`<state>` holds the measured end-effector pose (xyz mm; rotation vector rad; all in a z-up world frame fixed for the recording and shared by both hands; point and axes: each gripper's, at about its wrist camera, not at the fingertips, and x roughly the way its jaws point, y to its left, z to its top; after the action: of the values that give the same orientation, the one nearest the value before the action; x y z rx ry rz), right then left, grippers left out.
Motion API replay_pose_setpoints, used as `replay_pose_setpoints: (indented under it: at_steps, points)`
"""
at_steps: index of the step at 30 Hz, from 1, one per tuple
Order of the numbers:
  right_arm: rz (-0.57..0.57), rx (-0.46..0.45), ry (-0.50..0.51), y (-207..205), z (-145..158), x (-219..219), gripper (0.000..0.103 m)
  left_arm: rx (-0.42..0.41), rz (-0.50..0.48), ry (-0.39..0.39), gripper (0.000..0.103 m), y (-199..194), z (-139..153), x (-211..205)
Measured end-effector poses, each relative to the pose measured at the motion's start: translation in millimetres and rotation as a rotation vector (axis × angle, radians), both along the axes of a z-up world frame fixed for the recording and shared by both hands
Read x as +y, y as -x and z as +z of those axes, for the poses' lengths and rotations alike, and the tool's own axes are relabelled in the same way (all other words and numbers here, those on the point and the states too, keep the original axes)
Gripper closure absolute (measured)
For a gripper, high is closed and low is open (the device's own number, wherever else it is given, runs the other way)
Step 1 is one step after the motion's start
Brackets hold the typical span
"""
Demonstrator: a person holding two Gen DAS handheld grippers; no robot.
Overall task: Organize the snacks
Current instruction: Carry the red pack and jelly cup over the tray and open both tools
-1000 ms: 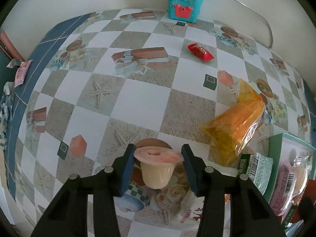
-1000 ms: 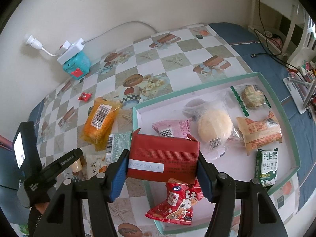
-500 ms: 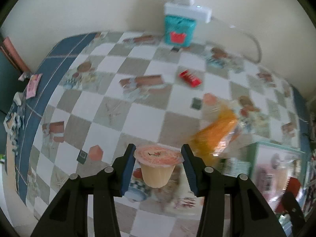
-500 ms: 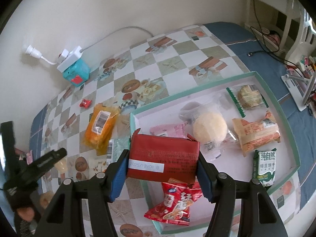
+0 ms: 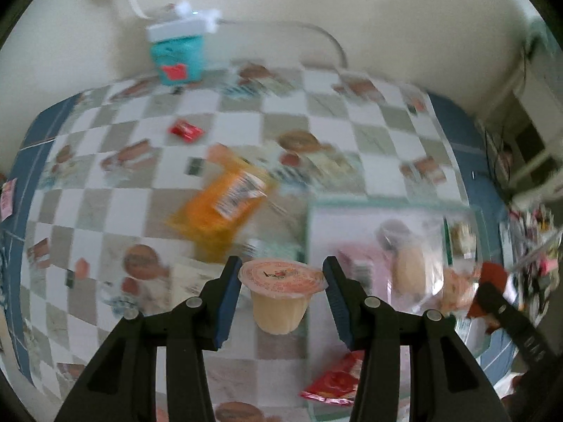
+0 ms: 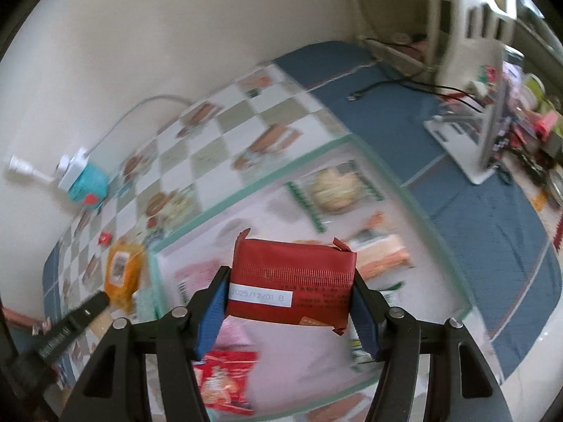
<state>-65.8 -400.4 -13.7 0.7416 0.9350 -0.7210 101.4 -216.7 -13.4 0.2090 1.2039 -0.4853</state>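
While both loads hang above the green-rimmed tray (image 6: 418,211), the risks differ. The left gripper (image 5: 281,302) has a peach jelly cup (image 5: 279,297) between its blue pads, seemingly caught only at the lid rim, near the tray's left edge; it could slip out. The right gripper (image 6: 286,311) clamps a red wrapped packet (image 6: 293,281) squarely over the tray's middle; dropped there, it may land on the packets beneath. Only the left view shows the cup; only the right view shows the tray's far rim.

left gripper (image 5: 281,302): pointed steeply down, pads pressed on a cup (lifted)
right gripper (image 6: 286,311): pointed down, clamped on a packet
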Motion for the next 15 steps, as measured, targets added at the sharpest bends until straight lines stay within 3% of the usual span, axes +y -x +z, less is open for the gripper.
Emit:
replay_pose_setpoints:
  at_steps: [9, 15]
  points:
    - [-0.047, 0.008, -0.028, 23, -10, -24, 0.037, 0.063, -0.064, -0.079, 0.054, 25, -37, -38]
    - [-0.028, 0.008, -0.038, 21, -11, -22, 0.037, 0.08, -0.092, -0.081, 0.054, 35, -44, -51]
